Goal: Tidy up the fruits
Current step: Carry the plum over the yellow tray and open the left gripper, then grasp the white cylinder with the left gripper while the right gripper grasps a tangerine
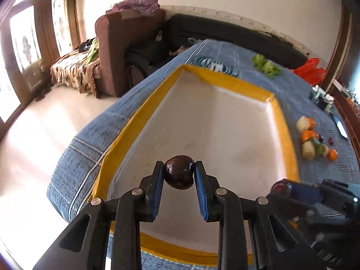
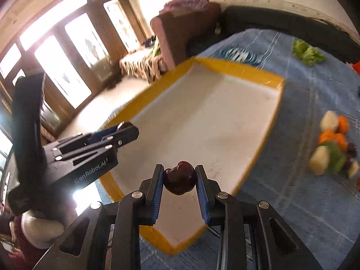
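My left gripper is shut on a dark plum and holds it above the near part of the white tray with a yellow rim. My right gripper is shut on a second dark plum above the tray's near corner. The left gripper also shows in the right wrist view, at the tray's left rim. The right gripper shows blurred at the lower right of the left wrist view.
A pile of oranges, pale fruit and greens lies on the blue cloth right of the tray, also in the right wrist view. Green leaves lie at the far side. A brown sofa stands beyond the table.
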A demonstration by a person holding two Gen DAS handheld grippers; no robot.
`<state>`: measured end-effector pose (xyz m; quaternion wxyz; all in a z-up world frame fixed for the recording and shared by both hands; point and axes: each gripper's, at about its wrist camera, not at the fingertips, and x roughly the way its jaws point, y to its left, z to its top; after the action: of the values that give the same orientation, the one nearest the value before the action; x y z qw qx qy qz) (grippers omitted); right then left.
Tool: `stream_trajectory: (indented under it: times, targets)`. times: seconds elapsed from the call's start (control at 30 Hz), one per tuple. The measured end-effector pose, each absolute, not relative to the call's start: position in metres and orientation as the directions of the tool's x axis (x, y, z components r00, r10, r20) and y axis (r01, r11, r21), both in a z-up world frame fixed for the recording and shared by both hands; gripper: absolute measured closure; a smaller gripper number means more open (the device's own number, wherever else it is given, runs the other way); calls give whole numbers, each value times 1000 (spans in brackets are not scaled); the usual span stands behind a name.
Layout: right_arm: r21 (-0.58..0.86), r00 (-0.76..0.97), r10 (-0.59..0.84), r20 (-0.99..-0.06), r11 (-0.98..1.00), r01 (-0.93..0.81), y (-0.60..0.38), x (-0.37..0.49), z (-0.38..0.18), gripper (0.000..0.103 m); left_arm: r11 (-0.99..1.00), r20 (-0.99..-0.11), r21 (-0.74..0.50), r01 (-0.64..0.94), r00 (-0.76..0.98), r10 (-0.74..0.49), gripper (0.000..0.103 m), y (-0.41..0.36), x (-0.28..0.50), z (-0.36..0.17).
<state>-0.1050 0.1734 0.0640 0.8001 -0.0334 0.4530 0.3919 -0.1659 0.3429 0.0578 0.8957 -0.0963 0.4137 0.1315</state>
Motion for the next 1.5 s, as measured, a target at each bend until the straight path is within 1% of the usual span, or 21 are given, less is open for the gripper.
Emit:
stream_trajectory:
  times: [0.13, 0.2, 0.23, 0.27, 0.33, 0.5, 0.6, 0.67, 0.73, 0.83, 0.93, 1.0, 1.07, 1.23, 1.4, 1.5]
  targets:
    - [297, 250, 574, -780, 690, -659, 191, -104, 40, 71, 941, -779, -67, -332, 607, 159, 76, 351, -167, 49]
    - [266, 262, 554, -790, 695, -668, 198, -108, 35, 71, 933, -783, -70, -352, 599, 167, 76, 353, -169, 49]
    - [247, 275, 547, -791, 697, -673, 199, -110, 36, 69, 931, -783, -78, -357, 600, 165, 73, 353, -169, 49]
    - [234, 285, 543, -790, 696, -679, 200, -114, 36, 69, 929, -779, -87, -360, 606, 162, 63, 353, -171, 51]
    - [236, 283, 549, -787, 690, -684, 197, -118, 40, 68, 926, -768, -89, -366, 617, 170, 51, 352, -175, 57]
    - [279, 304, 598, -741, 687, -671, 171, -118, 58, 63, 921, -733, -113, -373, 657, 176, 46, 343, -185, 81]
    - [292, 356, 618, -701, 704, -647, 139, -115, 75, 61, 924, -704, -133, -358, 691, 166, 44, 332, -191, 96]
    - [298, 405, 613, -679, 734, -610, 107, -111, 83, 60, 933, -682, -148, -328, 717, 144, 37, 320, -193, 107]
    - [298, 469, 582, -665, 782, -548, 66, -103, 89, 60, 947, -663, -170, -271, 742, 94, 33, 303, -191, 115]
    - [298, 554, 501, -665, 858, -418, 1, -81, 88, 60, 965, -661, -195, -177, 750, 4, 32, 273, -180, 118]
    - [314, 602, 417, -682, 909, -274, -61, -57, 80, 60, 971, -682, -225, -80, 725, -98, 32, 239, -159, 112]
    - [312, 612, 380, -693, 924, -220, -83, -44, 73, 60, 968, -705, -251, -23, 690, -166, 32, 216, -141, 103]
    - [310, 615, 360, -702, 931, -191, -98, -35, 68, 60, 966, -715, -258, 22, 668, -206, 32, 197, -127, 95]
    - [292, 609, 328, -722, 943, -161, -105, -9, 48, 60, 974, -754, -218, 68, 621, -212, 33, 159, -91, 73]
    - [283, 582, 321, -747, 946, -157, -105, 5, 27, 61, 986, -805, -149, 78, 569, -166, 33, 138, -53, 43]
    - [293, 576, 334, -746, 941, -167, -105, 7, 19, 61, 990, -820, -123, 74, 554, -144, 36, 131, -38, 31]
